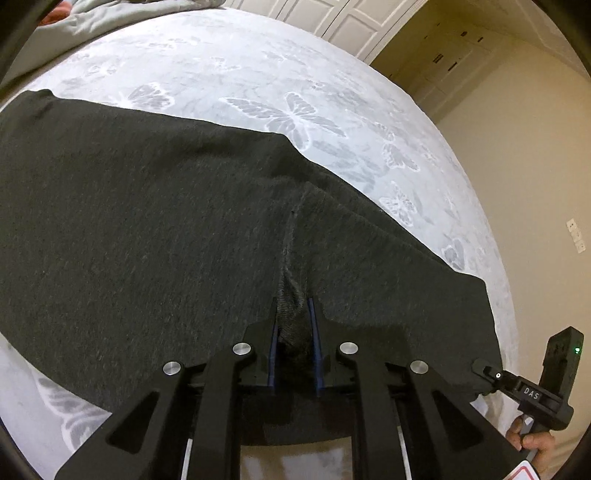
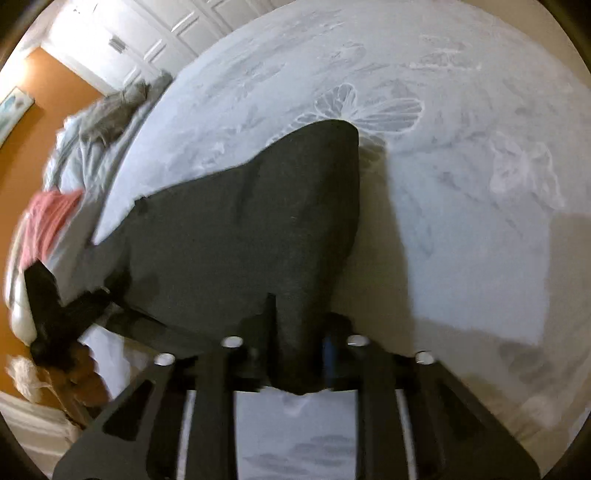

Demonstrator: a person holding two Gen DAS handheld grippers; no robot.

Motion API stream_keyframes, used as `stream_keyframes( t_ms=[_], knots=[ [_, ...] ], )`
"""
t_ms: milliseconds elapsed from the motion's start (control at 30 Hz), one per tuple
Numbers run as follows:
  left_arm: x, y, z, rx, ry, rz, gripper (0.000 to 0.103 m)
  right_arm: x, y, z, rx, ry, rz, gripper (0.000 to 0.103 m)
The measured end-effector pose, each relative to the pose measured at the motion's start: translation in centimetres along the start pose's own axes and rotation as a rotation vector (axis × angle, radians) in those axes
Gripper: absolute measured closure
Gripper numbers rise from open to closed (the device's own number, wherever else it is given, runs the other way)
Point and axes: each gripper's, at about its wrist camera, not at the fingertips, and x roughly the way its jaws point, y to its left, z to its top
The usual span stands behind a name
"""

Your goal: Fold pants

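Note:
Dark charcoal pants point(image 1: 155, 221) lie spread across a white bed with a butterfly pattern point(image 1: 229, 74). My left gripper point(image 1: 294, 306) is shut on a bunched seam of the pants at their near edge. My right gripper shows in the left wrist view point(image 1: 491, 374) at the pants' right corner. In the right wrist view the right gripper point(image 2: 295, 317) is shut on the pants point(image 2: 240, 236), which are lifted and drape away from it. The left gripper point(image 2: 88, 299) appears there at the far left, holding the same fabric edge. That view is blurred.
Grey bedding point(image 2: 110, 114) and a pink cloth point(image 2: 48, 218) lie at the head of the bed. White closet doors point(image 1: 343, 18) and a beige wall point(image 1: 535, 166) stand beyond the bed. An orange wall point(image 2: 33, 122) is at the left.

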Motion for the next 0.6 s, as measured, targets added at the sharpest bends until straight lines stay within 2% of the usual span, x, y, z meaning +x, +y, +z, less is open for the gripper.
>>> stream_keyframes(
  t_ms=[100,133,200,233,267,333,367,433,533,567,600],
  knots=[
    [-0.2,0.0,-0.3,0.008,0.003,0.01,0.09,-2.2,1.0,0.3,-0.049,-0.068,0.043,0.089],
    [-0.1,0.1,-0.4,0.011,0.011,0.026,0.084,-2.3,0.7,0.4,-0.044,-0.074,0.043,0.087],
    [-0.6,0.0,-0.3,0.008,-0.007,0.073,0.084,-1.0,-0.1,0.5,-0.017,-0.02,-0.009,0.073],
    [-1.2,-0.1,-0.1,0.006,-0.029,0.093,0.084,0.1,-0.6,0.3,0.008,0.028,-0.045,0.071],
    [-2.1,0.0,0.1,0.006,-0.057,0.107,0.082,0.3,-0.7,0.1,0.027,0.035,-0.037,0.066],
    [-4.6,0.8,1.0,-0.006,-0.114,0.127,0.046,0.4,-0.4,0.0,0.032,0.029,-0.012,0.053],
    [-5.7,1.6,1.5,-0.025,-0.135,0.14,0.041,0.4,-0.1,0.1,0.025,0.033,0.001,0.045],
    [-9.1,4.8,3.0,-0.124,-0.191,0.201,0.035,0.9,0.3,0.1,0.014,0.039,-0.002,0.042],
    [-14.1,13.1,4.4,-0.394,-0.246,0.145,0.034,1.3,0.7,0.2,0.001,0.042,-0.018,0.041],
    [-15.3,16.6,4.3,-0.469,-0.259,0.173,0.034,1.2,0.8,0.3,-0.001,0.044,-0.019,0.041],
    [-15.7,18.3,4.3,-0.496,-0.263,0.212,0.034,1.2,0.9,0.1,0.002,0.045,-0.019,0.041]
  ],
)
